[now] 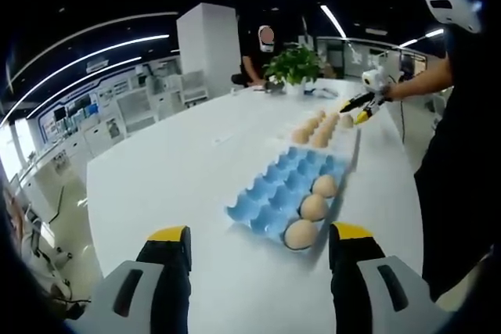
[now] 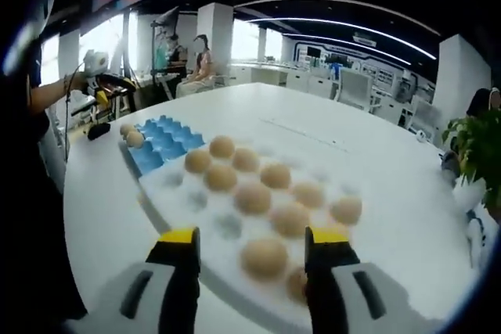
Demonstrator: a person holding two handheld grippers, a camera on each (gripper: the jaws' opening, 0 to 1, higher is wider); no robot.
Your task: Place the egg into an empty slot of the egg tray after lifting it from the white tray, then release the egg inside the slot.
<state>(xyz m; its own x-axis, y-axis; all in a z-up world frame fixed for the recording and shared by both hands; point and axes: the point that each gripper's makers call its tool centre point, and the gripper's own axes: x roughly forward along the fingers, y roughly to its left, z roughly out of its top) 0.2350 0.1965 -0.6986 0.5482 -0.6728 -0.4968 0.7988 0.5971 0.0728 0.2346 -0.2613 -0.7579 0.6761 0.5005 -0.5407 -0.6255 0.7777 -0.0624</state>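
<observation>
The right gripper (image 2: 250,260) hovers with jaws wide and empty, straddling the nearest tan egg (image 2: 264,257) on the flat white tray (image 2: 168,193), apparently aligned for pickup. The left gripper (image 1: 260,260) waits wide and empty before the blue moulded egg tray (image 1: 274,185), whose farther slots are free.

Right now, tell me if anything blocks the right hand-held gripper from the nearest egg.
Nothing visible does. The right hand-held gripper stands open, with the nearest egg on the white tray lying between its jaws.
</observation>
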